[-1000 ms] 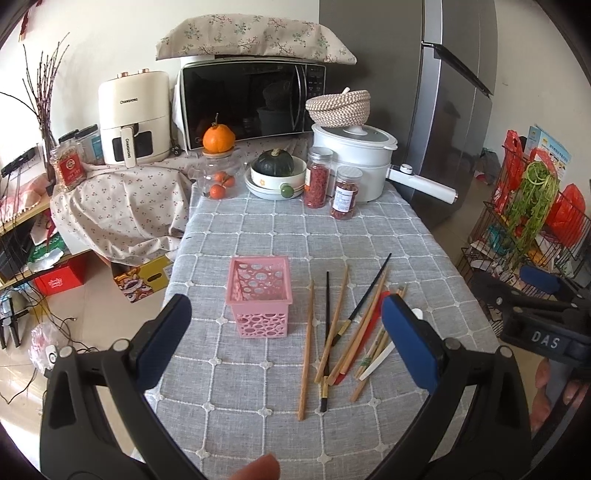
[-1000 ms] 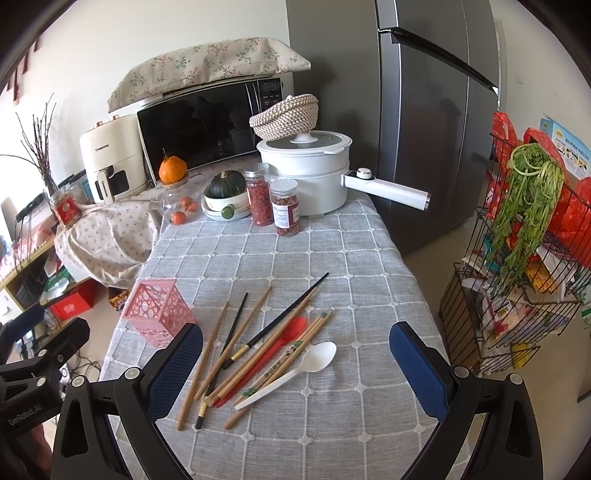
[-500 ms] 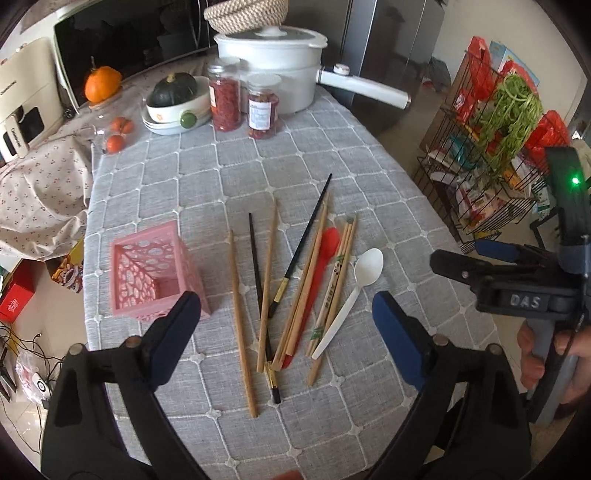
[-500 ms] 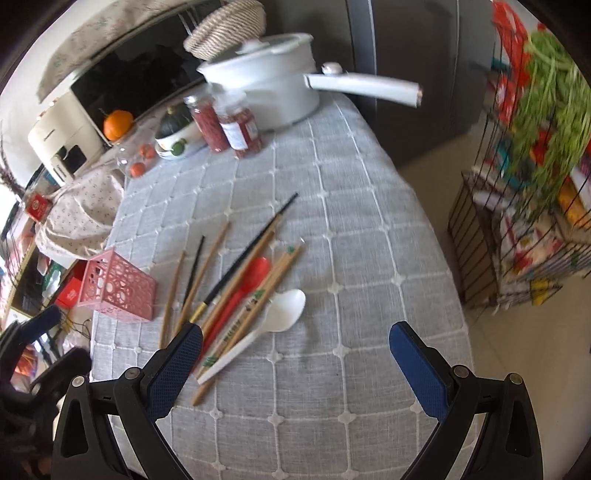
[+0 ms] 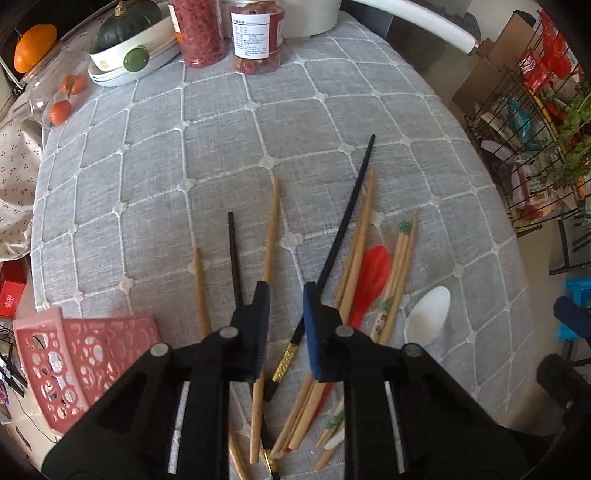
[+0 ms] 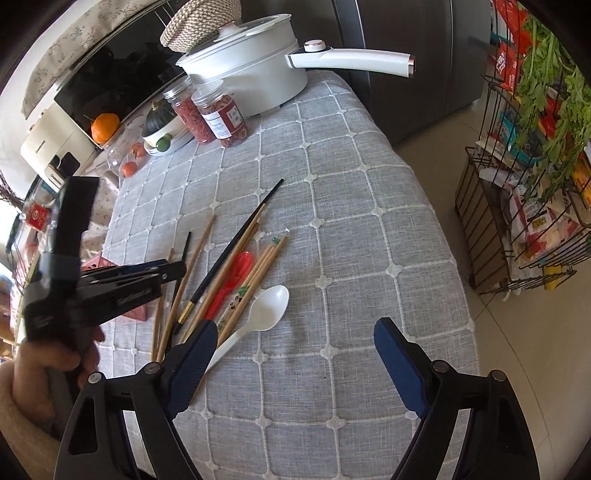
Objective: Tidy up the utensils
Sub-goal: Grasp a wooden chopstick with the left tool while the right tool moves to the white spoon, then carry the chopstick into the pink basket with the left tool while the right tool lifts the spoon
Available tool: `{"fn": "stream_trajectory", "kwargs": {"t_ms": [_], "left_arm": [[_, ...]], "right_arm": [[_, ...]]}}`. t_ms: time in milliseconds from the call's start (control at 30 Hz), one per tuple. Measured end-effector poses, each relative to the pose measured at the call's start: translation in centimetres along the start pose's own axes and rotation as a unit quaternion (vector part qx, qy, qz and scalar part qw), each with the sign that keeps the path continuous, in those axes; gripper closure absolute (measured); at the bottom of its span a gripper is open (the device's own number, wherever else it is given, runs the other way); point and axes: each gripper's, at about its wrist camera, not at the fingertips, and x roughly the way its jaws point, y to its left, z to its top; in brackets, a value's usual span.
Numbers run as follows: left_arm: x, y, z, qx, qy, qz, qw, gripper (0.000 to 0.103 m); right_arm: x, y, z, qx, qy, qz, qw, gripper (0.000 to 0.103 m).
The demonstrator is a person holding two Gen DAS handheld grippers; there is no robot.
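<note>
**Grey checked cloth, utensils in a loose heap, left tongs nearly closed over them**

Grey checked tablecloth (image 5: 229, 122) covers the table, with a white pot (image 6: 251, 70) and two jars (image 5: 225, 29) at its far end. Near the left edge lies a pink perforated basket (image 5: 74, 354), tipped on its side. Just right of it the utensils are scattered: wooden chopsticks (image 5: 271, 229), two black chopsticks (image 5: 347, 221), a red spoon (image 5: 373, 266) partly under the sticks, and a white spoon (image 5: 428, 310) at the right of the pile. The left gripper (image 5: 284, 291) points steeply down over the pile's left part; its jaws have just been closing to a narrow gap, gripping nothing visibly. The right gripper (image 6: 295, 350) hangs over bare cloth beside the white spoon, jaws spread wide though just narrowed slightly, empty.
</note>
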Motion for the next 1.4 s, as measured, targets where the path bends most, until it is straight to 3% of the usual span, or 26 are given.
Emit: {"fn": "stream_trajectory", "kwargs": {"t_ms": [233,500,733,1000,1267,1400], "left_arm": [[3.3,0.3,0.6,-0.010,0.032,0.022,0.9992,0.088],[2.9,-0.5,0.7,0.010,0.023,0.028,0.9993,0.096],[-3.8,-0.4,-1.6,0.020,-0.051,-0.004,0.9985,0.096],[-11.3,2.5,-7.2,0.016,-0.145,-0.046,0.9883,0.096],[-13.9,5.1,-10.7,-0.003,-0.214,-0.057,0.9753,0.096],[-14.0,5.3,-11.6,0.006,-0.224,-0.062,0.9725,0.096]], "right_arm": [[0.1,-0.6,0.2,0.008,-0.001,0.011,1.000,0.016],[1.5,-0.6,0.6,0.018,0.015,0.035,0.999,0.017],[4.0,-0.8,0.6,0.035,0.049,0.063,0.996,0.031],[7.3,-1.4,0.4,0.075,0.079,0.076,0.991,0.052],[9.8,-1.6,0.7,0.093,0.074,0.081,0.990,0.074],[10.8,-1.4,0.7,0.104,0.064,0.080,0.989,0.087]]}}
